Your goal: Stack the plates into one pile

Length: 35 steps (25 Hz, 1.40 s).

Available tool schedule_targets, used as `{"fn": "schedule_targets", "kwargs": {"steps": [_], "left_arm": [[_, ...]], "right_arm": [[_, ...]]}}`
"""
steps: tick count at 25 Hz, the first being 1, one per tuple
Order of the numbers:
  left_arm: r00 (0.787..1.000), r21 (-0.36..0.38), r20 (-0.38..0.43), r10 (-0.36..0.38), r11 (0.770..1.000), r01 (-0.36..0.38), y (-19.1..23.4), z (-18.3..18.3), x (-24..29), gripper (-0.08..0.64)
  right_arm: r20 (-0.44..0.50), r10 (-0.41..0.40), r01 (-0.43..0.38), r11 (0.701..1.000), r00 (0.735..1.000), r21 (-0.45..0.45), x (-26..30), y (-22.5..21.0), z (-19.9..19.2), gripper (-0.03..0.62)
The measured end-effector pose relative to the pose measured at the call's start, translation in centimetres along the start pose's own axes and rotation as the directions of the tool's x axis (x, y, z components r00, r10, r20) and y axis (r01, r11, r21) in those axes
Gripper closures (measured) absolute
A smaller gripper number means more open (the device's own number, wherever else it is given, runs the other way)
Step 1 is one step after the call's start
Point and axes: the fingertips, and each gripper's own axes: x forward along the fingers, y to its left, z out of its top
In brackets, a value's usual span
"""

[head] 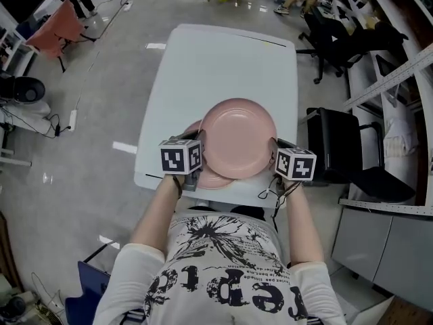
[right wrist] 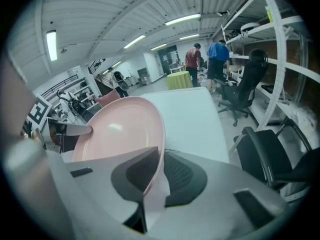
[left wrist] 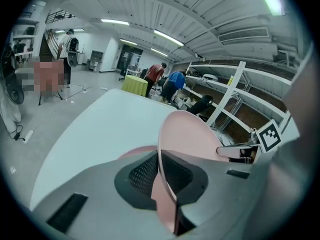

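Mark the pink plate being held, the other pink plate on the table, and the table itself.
held pink plate (head: 238,137): head view, middle of its well.
lower pink plate (head: 215,181): head view, exposed near rim.
white table (head: 216,66): head view, bare far top.

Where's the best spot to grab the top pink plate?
Its thin rim, from the left and right sides at once. The top pink plate is wide and shallow, so only its edge fits between jaws. The left gripper and right gripper grip opposite rim edges, probably holding it level.
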Motion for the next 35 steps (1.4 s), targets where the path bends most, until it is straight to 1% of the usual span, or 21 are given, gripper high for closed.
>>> {"fn": "schedule_targets", "kwargs": {"steps": [3,7,11,13,17,21,24,26,31,35], "left_arm": [[0.999,0.017,-0.036,0.001,1.000,0.000,2.7,-0.6,-0.4,0.532],[0.997,0.029,-0.071,-0.015,0.999,0.017,5.2,-1.8,-1.3,0.529],[0.995,0.093,-0.100,-0.006,0.996,0.015,7.3,-3.0,-2.2,0.522],[0.993,0.100,-0.115,-0.009,0.995,0.021,8.2,-3.6,-2.1,0.518],[0.989,0.091,-0.147,-0.026,0.995,0.040,9.3,-4.8,-1.6,0.517],[0.982,0.092,-0.185,-0.048,0.994,0.065,10.1,-5.5,-1.4,0.511],[0.980,0.101,-0.198,-0.032,0.993,0.053,10.8,-6.0,-1.2,0.511],[0.978,0.114,-0.207,-0.021,0.992,0.046,11.1,-6.3,-1.0,0.511],[0.974,0.139,-0.225,-0.022,0.989,0.054,11.5,-6.3,-0.6,0.505],[0.973,0.178,-0.232,-0.005,0.983,0.047,11.5,-6.5,-0.8,0.500]], "right_arm": [[-0.013,-0.022,0.022,1.000,1.000,0.010,0.9,2.5,-0.7,0.552],[-0.038,-0.053,0.053,0.998,0.998,0.020,1.4,5.1,-2.1,0.552],[-0.058,-0.053,0.055,0.998,0.997,0.038,2.2,7.3,-3.4,0.552],[-0.072,-0.051,0.054,0.998,0.996,0.040,2.7,7.9,-3.8,0.552],[-0.097,-0.062,0.066,0.997,0.993,0.037,3.5,8.4,-4.6,0.552],[-0.107,-0.066,0.072,0.996,0.992,0.057,3.9,9.0,-5.3,0.552],[-0.114,-0.067,0.074,0.995,0.991,0.060,4.4,9.3,-5.8,0.552],[-0.118,-0.076,0.082,0.996,0.990,0.046,4.7,9.3,-5.8,0.552],[-0.115,-0.098,0.102,0.994,0.989,0.028,5.0,9.5,-5.7,0.551],[-0.115,-0.130,0.129,0.992,0.985,-0.010,4.5,9.7,-5.8,0.545]]}}
